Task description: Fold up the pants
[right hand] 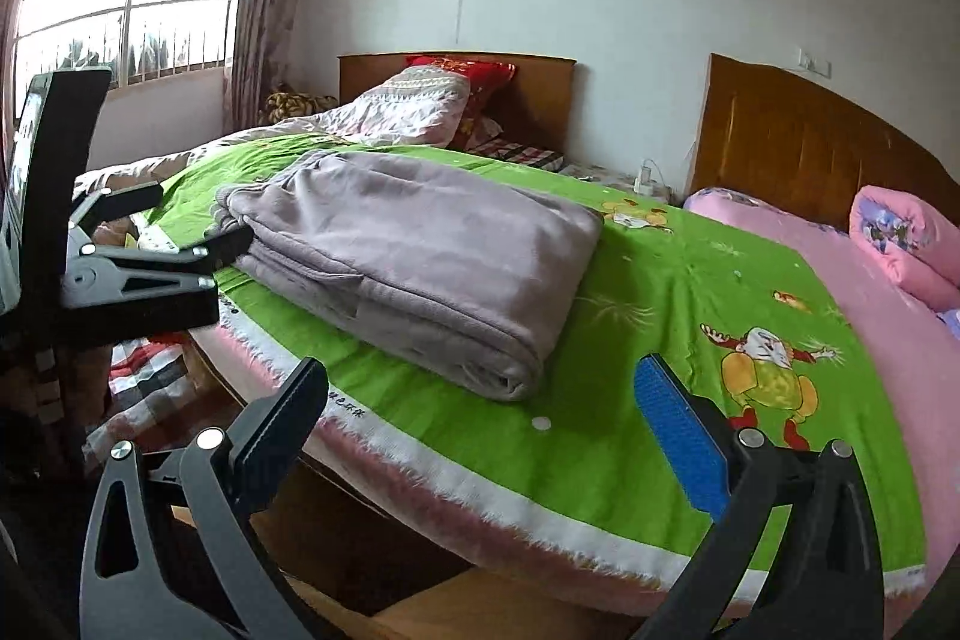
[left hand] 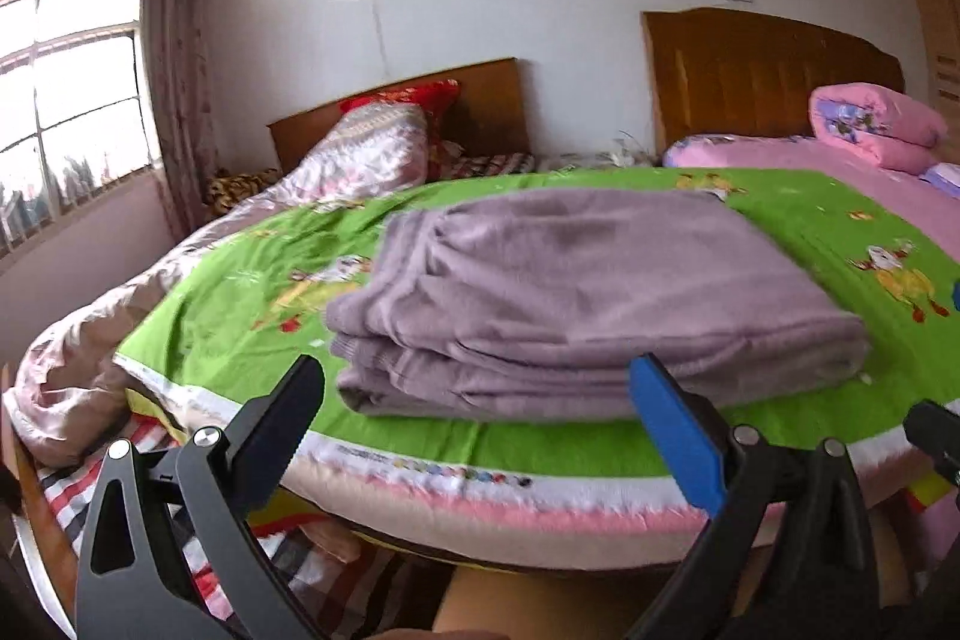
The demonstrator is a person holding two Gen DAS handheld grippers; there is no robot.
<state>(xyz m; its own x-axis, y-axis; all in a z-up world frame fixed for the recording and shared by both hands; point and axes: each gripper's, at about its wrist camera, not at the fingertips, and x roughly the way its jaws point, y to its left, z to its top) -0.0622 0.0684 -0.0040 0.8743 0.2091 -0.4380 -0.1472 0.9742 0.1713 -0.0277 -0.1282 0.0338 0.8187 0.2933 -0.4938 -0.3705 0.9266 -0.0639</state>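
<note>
The left gripper (left hand: 480,412) hangs just off the near edge of the bed, its two fingers spread wide with nothing between them. To its left a pale pink quilt (left hand: 66,376) slumps over the bed's corner, with a striped sheet (left hand: 72,496) beneath it. Straight ahead of its fingertips lie the pants (left hand: 576,298), mauve and folded into a thick stack of several layers on the green cartoon blanket (left hand: 240,340). The folded edges face the gripper, and the black finger and the blue pad (left hand: 678,436) stand on either side of the stack's near face. This view is smeared by motion, so whether the blue pad touches the cloth cannot be told from it.

The right gripper (right hand: 480,430) also stands with its fingers apart and empty, over the blanket's white and pink border (right hand: 480,490). Far to its left, the left gripper (right hand: 198,226) shows side-on, its lower fingertip seemingly against the left end of the pants (right hand: 420,250). The stack sits ahead and slightly left of the right gripper, clear of its fingers. To the right of its blue pad is a printed cartoon figure (right hand: 768,376), and beyond that a pink sheet (right hand: 900,340) and a rolled pink quilt (right hand: 900,238) near the wooden headboard (right hand: 810,142).
</note>
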